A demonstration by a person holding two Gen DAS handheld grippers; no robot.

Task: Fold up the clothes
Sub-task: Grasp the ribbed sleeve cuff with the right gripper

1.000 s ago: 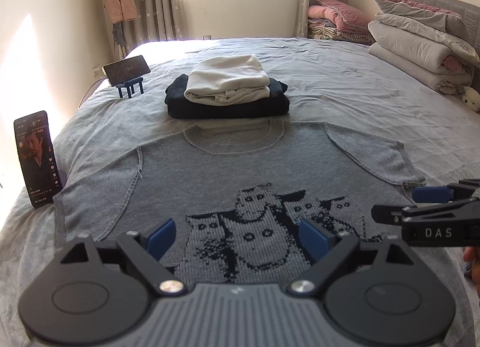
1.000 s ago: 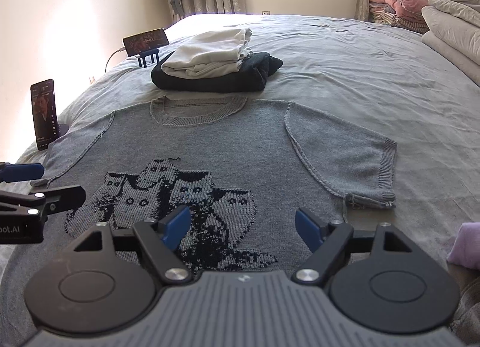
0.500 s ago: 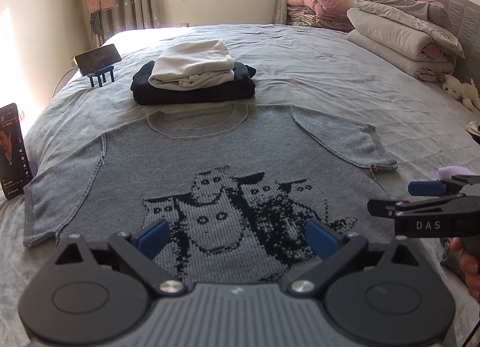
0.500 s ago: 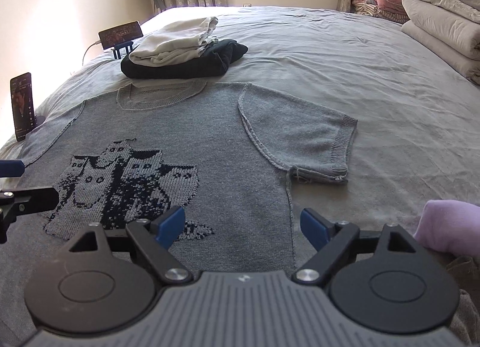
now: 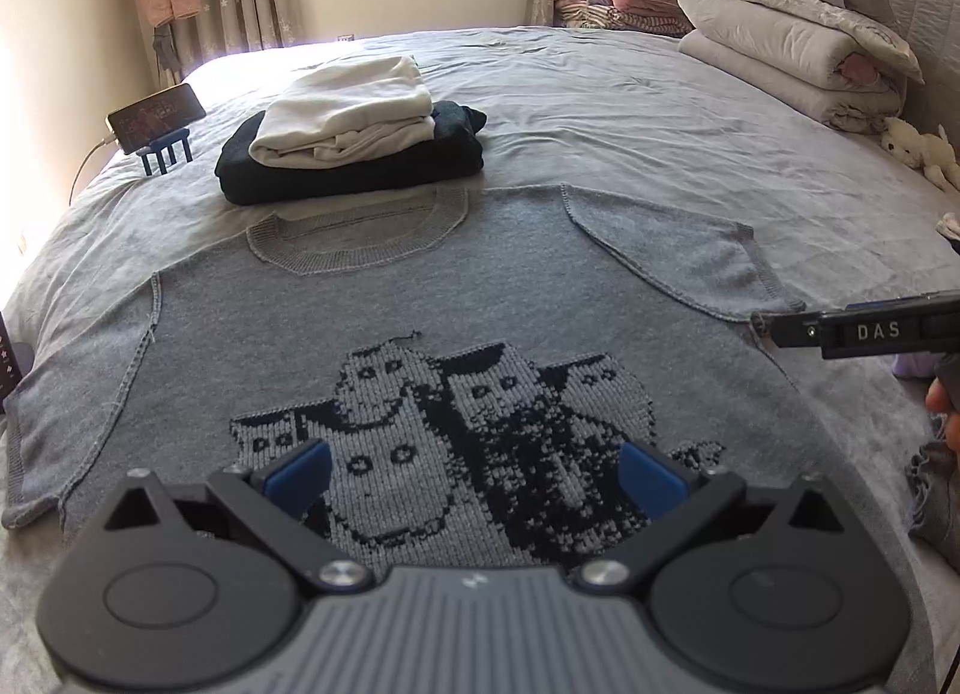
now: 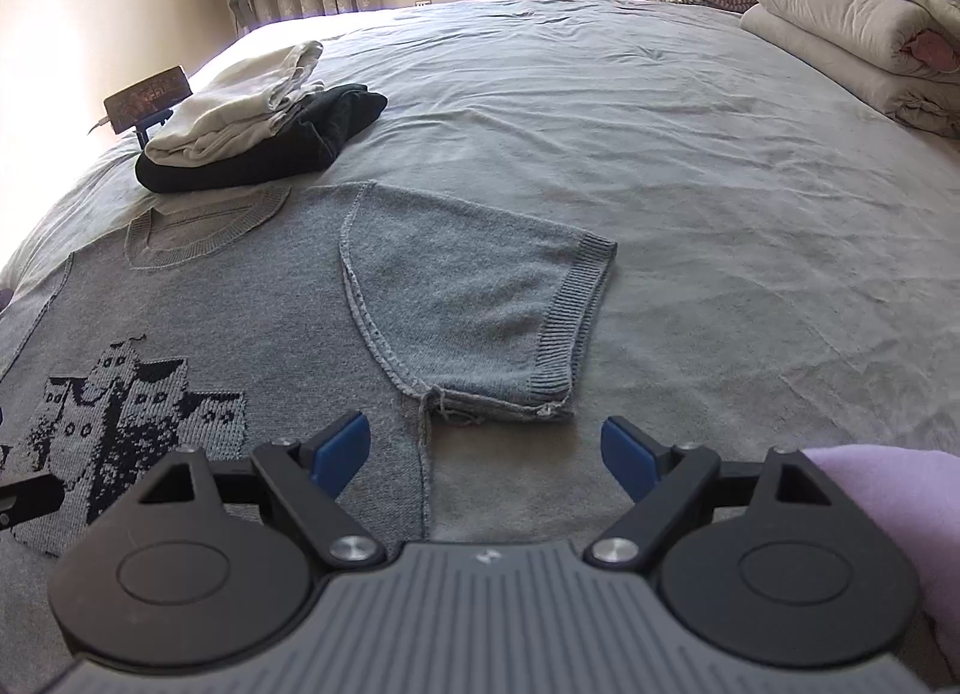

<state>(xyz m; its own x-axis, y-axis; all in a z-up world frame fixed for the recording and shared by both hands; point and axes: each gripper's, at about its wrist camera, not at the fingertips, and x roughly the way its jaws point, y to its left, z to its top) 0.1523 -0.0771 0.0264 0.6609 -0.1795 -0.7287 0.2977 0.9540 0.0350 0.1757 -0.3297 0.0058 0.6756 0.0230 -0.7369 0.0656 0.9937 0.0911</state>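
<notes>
A grey knit sweater (image 5: 420,298) with a dark cat pattern lies flat, face up, on the bed, collar pointing away. My left gripper (image 5: 474,469) hovers open over the cat pattern near the hem, nothing between its blue pads. My right gripper (image 6: 486,451) stands open just short of the sweater's right sleeve (image 6: 474,304), over the armpit seam, empty. The right gripper (image 5: 864,328) also shows side-on at the right edge of the left wrist view, by the sleeve cuff.
A folded stack, cream garment on a dark one (image 5: 354,130), sits beyond the collar. A phone on a small stand (image 5: 156,118) is at the far left. Folded quilts (image 5: 798,52) and pillows line the right. A lilac cloth (image 6: 888,508) lies by my right gripper.
Both grippers have shifted to the right across the sweater. The right one now faces the right sleeve instead of the cat pattern. Both stayed open.
</notes>
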